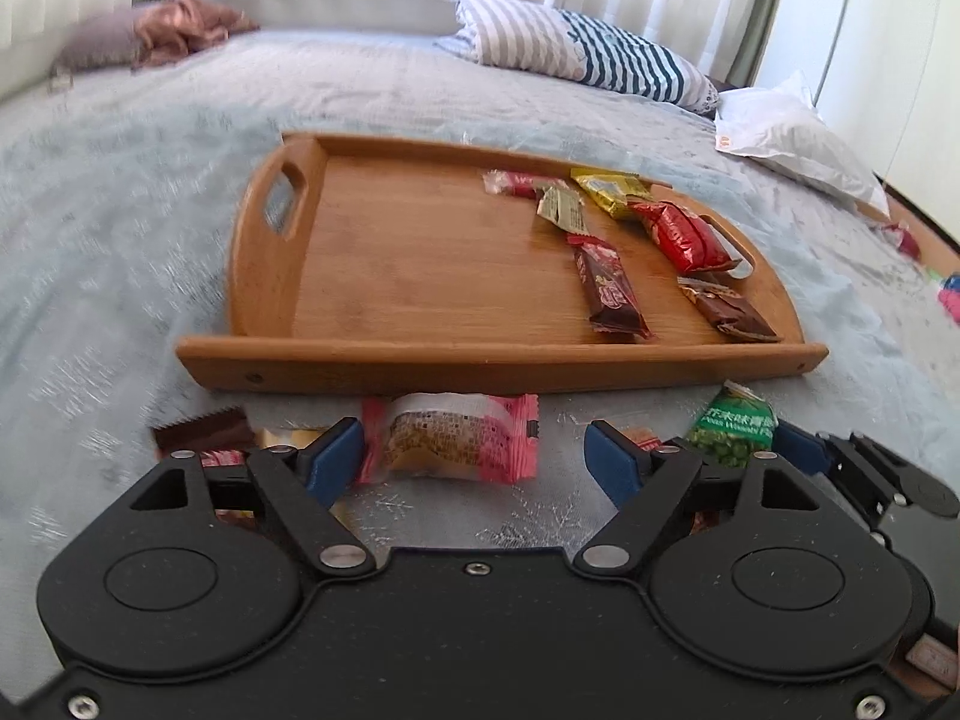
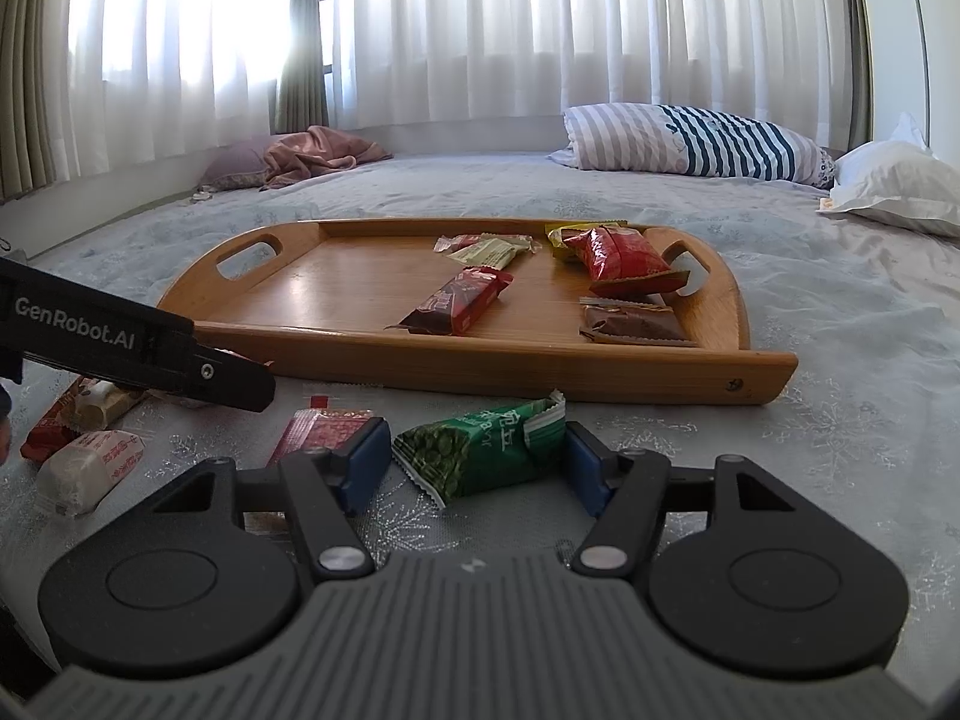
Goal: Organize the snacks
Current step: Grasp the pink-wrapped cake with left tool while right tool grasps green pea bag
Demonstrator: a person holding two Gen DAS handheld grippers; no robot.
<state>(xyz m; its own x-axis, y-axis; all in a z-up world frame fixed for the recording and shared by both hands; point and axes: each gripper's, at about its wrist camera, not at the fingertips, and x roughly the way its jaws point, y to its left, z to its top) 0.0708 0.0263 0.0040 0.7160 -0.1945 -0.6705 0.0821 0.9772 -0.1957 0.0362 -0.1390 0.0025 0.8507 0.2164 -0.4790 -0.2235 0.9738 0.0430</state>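
Both claws hang low over the bed, just short of the tray. Left claw (image 1: 474, 450) has its blue pads spread wide, with a pink-wrapped cake (image 1: 456, 444) lying between them on the bedspread (image 1: 120, 240); the pads look clear of the wrapper, so nothing is gripped yet. Right claw (image 2: 474, 459) is likewise apart, straddling a green pea packet (image 2: 480, 450); its pads sit close to the packet's ends, though contact is hard to judge.

Around them more snacks wait loose on the bedspread: a red sachet (image 2: 324, 426) beside the right claw's left pad, a pale wrapped cake (image 2: 90, 468) and another red-and-cream bar (image 2: 90, 408) further left, and a brown wrapper (image 1: 204, 426) by the left claw. A few more lie far off at the bed's right edge (image 1: 906, 240), too blurred to name.

Beyond sits the wooden tray (image 1: 498, 369), its near rim just past the two straddled snacks. Six snacks are already gathered toward its right end: two brown bars (image 1: 609, 288), a red pouch (image 1: 684, 234), a yellow pack (image 1: 606, 189), a beige one (image 1: 561, 210) and a red-and-clear one (image 1: 516, 183). The left half is bare wood.

By my count, roughly half the job is done; at least six snacks remain to be carried over, starting probably with these two.
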